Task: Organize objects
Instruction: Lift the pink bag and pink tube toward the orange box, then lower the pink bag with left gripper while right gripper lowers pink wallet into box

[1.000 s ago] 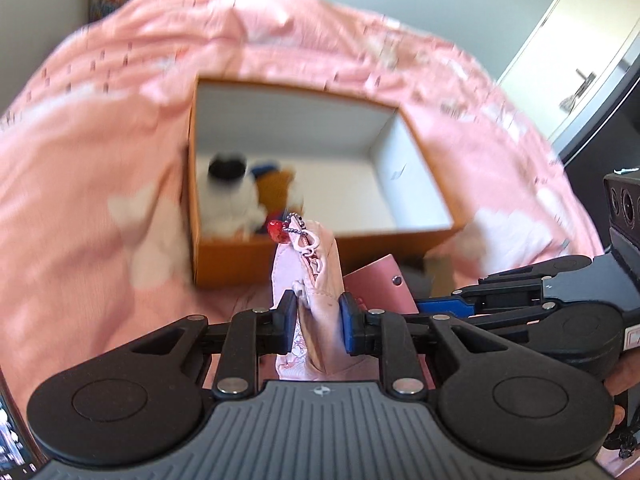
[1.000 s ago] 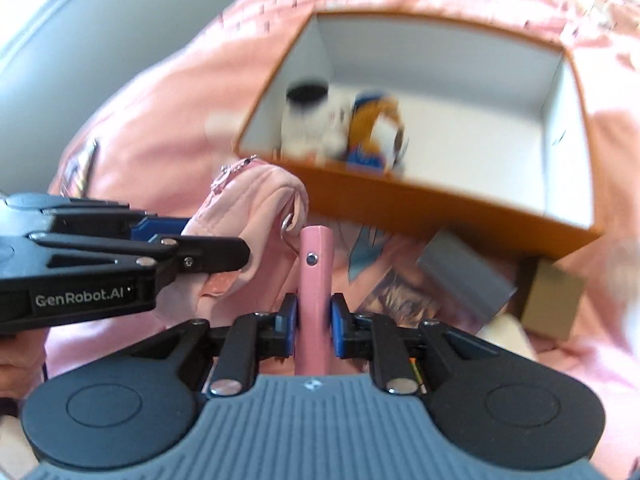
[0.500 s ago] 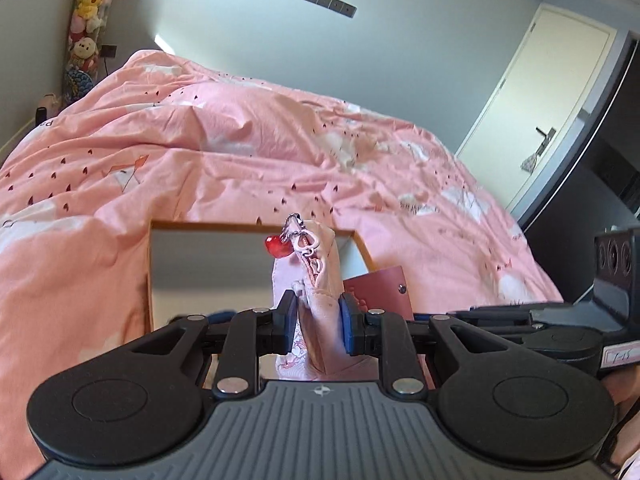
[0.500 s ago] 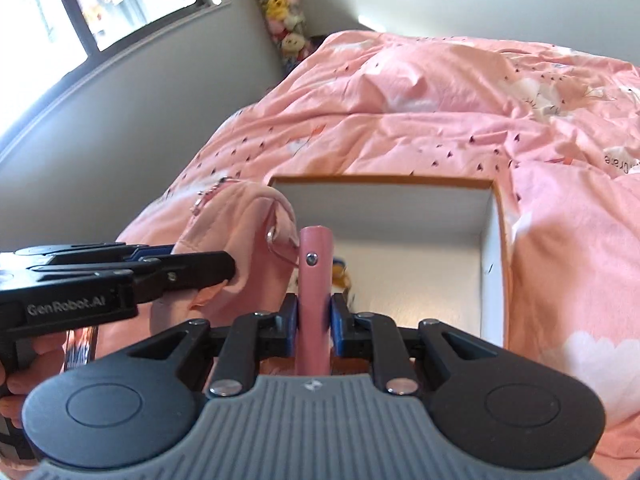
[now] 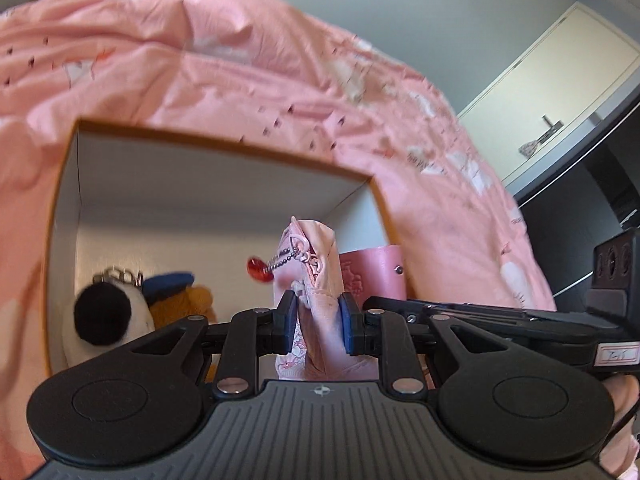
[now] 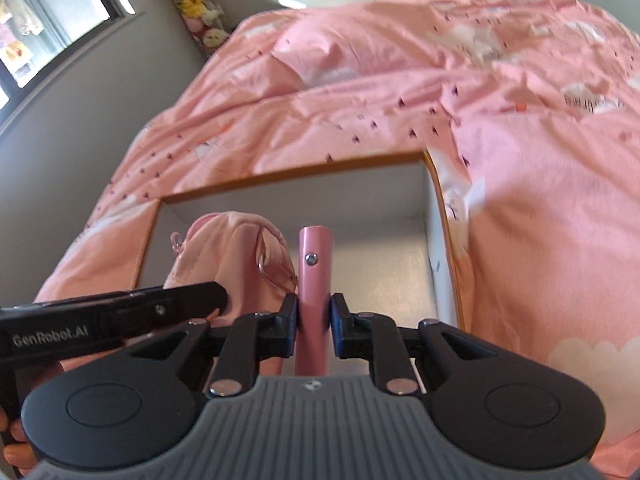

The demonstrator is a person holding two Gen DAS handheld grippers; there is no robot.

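My left gripper (image 5: 318, 322) is shut on a pale pink zip pouch (image 5: 316, 256), which stands upright between the pads. A red heart charm (image 5: 258, 270) on a bead chain swings out to its left. My right gripper (image 6: 314, 320) is shut on a pink wallet (image 6: 315, 264) with a snap stud, held edge-on. Both items hang over the open orange box (image 5: 224, 138) with white inner walls. In the right wrist view the left gripper (image 6: 218, 298) sits at the left with the pouch (image 6: 232, 252). The wallet (image 5: 374, 276) shows beside the pouch in the left wrist view.
Inside the box at the left lie a white plush with a black pompom (image 5: 102, 314) and an orange plush with a blue cap (image 5: 182, 300). A rumpled pink duvet (image 6: 500, 128) surrounds the box. A door (image 5: 560, 92) stands at the right, a window (image 6: 52, 20) at the left.
Both grippers have carried the pouch and the wallet forward and lower, over the box opening. The box interior now fills more of both views, and the heart charm has swung left.
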